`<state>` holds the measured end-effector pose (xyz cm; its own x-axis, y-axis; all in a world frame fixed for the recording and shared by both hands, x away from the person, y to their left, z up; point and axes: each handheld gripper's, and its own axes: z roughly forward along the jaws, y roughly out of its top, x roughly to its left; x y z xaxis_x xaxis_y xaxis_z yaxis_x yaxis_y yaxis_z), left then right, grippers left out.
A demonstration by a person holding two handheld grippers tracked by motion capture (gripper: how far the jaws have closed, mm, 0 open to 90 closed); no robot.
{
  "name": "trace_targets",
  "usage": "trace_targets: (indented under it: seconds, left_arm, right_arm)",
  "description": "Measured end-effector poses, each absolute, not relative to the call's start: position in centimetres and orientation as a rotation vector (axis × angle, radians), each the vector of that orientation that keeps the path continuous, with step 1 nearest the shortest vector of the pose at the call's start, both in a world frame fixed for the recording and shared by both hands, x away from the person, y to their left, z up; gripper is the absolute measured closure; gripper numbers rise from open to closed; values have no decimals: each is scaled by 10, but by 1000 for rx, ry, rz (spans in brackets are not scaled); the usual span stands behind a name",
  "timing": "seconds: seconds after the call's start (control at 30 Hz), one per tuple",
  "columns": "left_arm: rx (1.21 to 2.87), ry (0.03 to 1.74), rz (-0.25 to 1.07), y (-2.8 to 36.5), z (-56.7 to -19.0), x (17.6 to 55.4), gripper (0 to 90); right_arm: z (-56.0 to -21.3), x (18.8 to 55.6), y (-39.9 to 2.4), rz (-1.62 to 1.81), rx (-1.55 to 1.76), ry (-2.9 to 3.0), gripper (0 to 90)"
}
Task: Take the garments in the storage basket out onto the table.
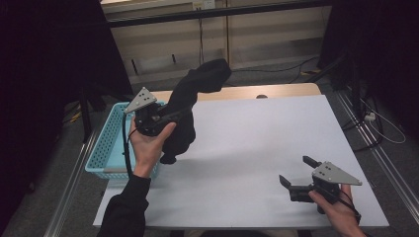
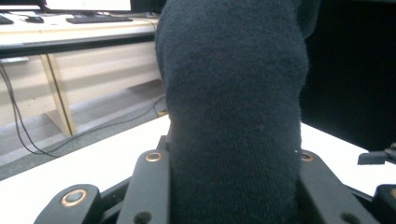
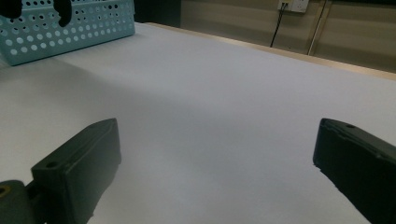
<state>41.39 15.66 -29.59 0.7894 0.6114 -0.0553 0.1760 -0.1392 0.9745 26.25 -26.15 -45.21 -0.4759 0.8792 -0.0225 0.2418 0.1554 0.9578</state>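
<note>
The left gripper (image 1: 174, 109) has its fingers squeezed on the black sock (image 1: 190, 101), which could slip and miss the blue basket (image 1: 104, 143); the right gripper's (image 1: 295, 174) fingers are wide and empty.

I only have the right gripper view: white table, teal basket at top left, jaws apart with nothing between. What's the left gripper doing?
Observer: The left gripper is shut on a dark sock, lifted off the white table.
Operator: Over the basket?
Observer: Beside it. In the high view the sock hangs just right of the teal basket; its lower end is near the table, and I cannot tell whether it touches.
Operator: And my gripper?
Observer: The right gripper sits open, low over the table's near right part.
</note>
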Motion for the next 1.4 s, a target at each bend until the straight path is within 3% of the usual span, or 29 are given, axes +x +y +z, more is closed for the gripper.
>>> trace_targets:
  seconds: [1.13,1.4]
  left_arm:
    - [1910,546,248,71,-353,405,655]
    - [1964,521,256,58,-367,401,654]
  right_arm:
    - [-452,261,-261,1344,1059,1833,5]
    - [-451,261,-261,1347,1053,1833,5]
